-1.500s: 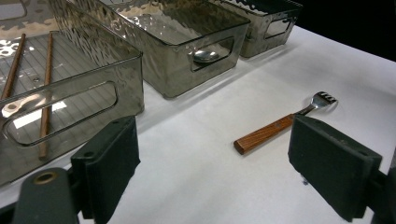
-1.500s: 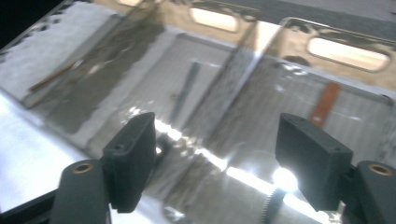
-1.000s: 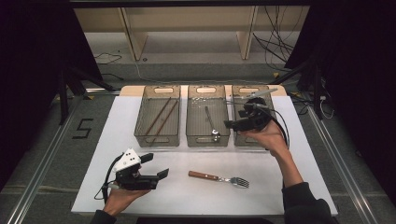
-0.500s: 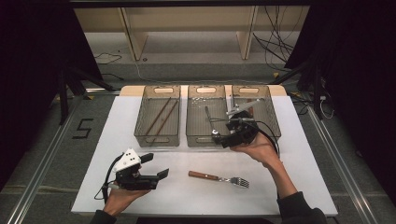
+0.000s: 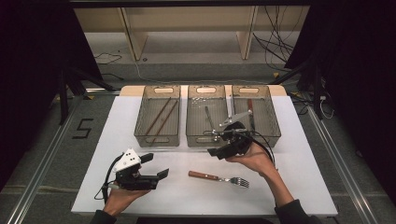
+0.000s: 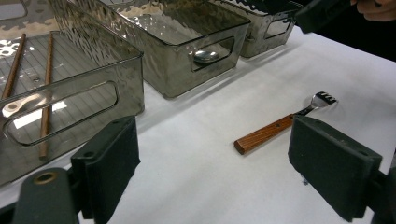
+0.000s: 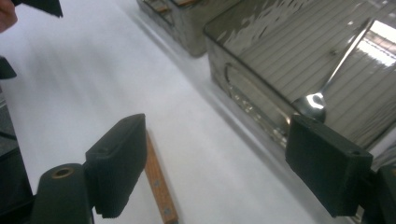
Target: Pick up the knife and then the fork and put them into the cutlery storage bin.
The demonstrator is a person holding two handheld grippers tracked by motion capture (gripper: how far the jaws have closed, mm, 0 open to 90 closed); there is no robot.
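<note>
Two grippers were in hand over the white table [image 5: 299, 158], and neither held anything. Left gripper [image 5: 156, 175] sat low near the front edge in the person's left hand [image 5: 120, 198], its jaws spread wide and empty, pointing toward the fork [image 5: 218, 178]; in the left gripper view the fork [image 6: 284, 122] lay ahead of the jaws and between them, wooden handle nearer, tines farther off, flat on the table and apart from both jaws. Beyond the left jaw stood the first bin [image 5: 158, 122] with two chopsticks [image 5: 161, 116] inside, and next to it the middle bin [image 5: 205, 119] with a spoon [image 5: 209, 120]. Right gripper [image 5: 216, 150] hung just in front of the middle bin, above and a little behind the fork, carried in the right hand [image 5: 252, 157]; its jaws also stood wide apart with nothing between the pads. In the right gripper view the fork's handle [image 7: 159, 185] lay just beside the left jaw, and the spoon's bowl [image 7: 309, 104] showed through the bin wall near the right jaw. Past that gripper stood the third bin [image 5: 264, 112].
</note>
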